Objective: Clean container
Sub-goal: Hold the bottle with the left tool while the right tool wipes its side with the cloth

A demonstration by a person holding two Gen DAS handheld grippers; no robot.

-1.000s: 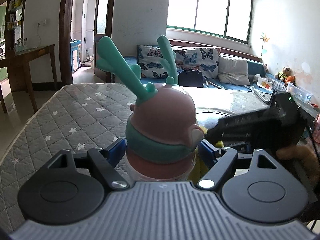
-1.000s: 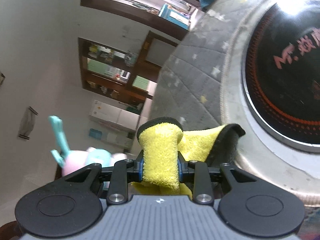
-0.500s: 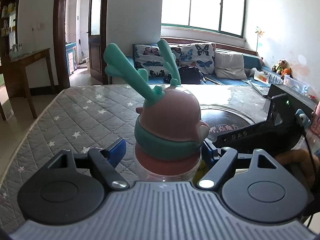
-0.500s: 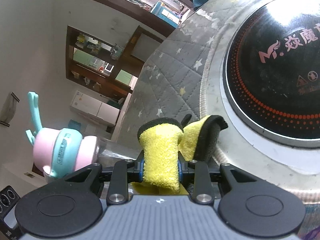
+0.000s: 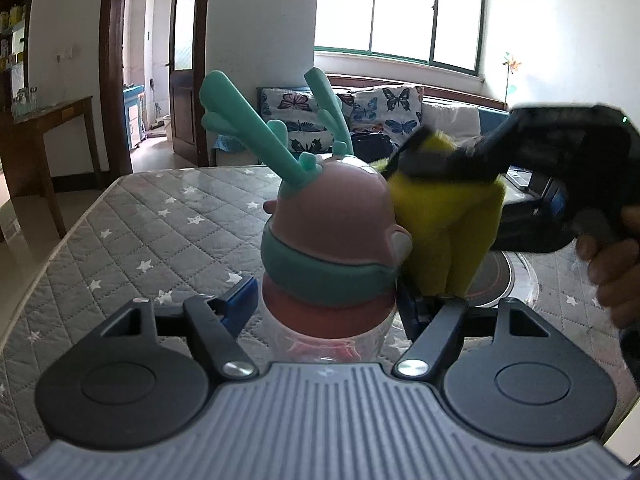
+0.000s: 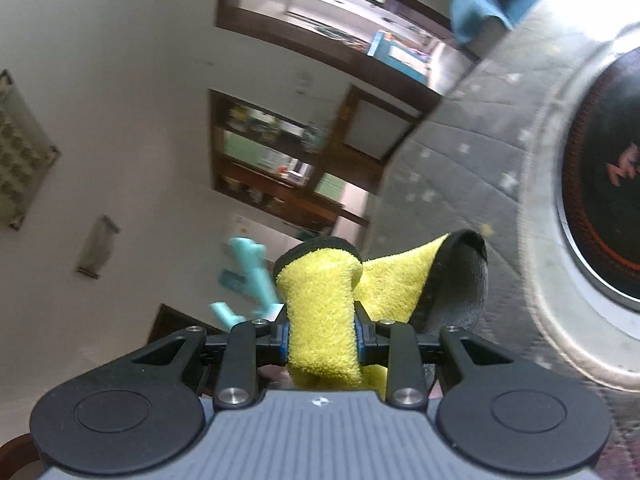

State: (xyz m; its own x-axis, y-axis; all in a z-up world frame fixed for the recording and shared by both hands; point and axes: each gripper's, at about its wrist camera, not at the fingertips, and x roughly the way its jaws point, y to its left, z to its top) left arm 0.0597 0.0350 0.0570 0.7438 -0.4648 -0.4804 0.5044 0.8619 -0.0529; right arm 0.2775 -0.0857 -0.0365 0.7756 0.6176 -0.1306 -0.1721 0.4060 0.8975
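Observation:
A clear bottle with a pink character lid and teal antlers [image 5: 332, 232] stands upright between the fingers of my left gripper [image 5: 328, 304]. The jaws are closing, and the blue pads [image 5: 240, 300] sit against its clear body. My right gripper [image 6: 322, 332] is shut on a folded yellow cloth [image 6: 320, 312]. In the left wrist view that gripper [image 5: 436, 160] has come in from the right at lid height. The cloth [image 5: 448, 232] hangs from it against the lid's right side. In the blurred right wrist view only the teal antlers [image 6: 252, 276] show, just left of the cloth.
The table wears a grey quilted star cover [image 5: 160, 220]. A black induction cooker [image 6: 600, 184] lies on it to the right of the bottle. A hand [image 5: 612, 264] grips the right tool's handle. A sofa with butterfly cushions [image 5: 360, 112] stands behind the table.
The right gripper has risen with the cloth from beside the cooker up to the bottle's lid. The left pads have drawn in closer to the bottle.

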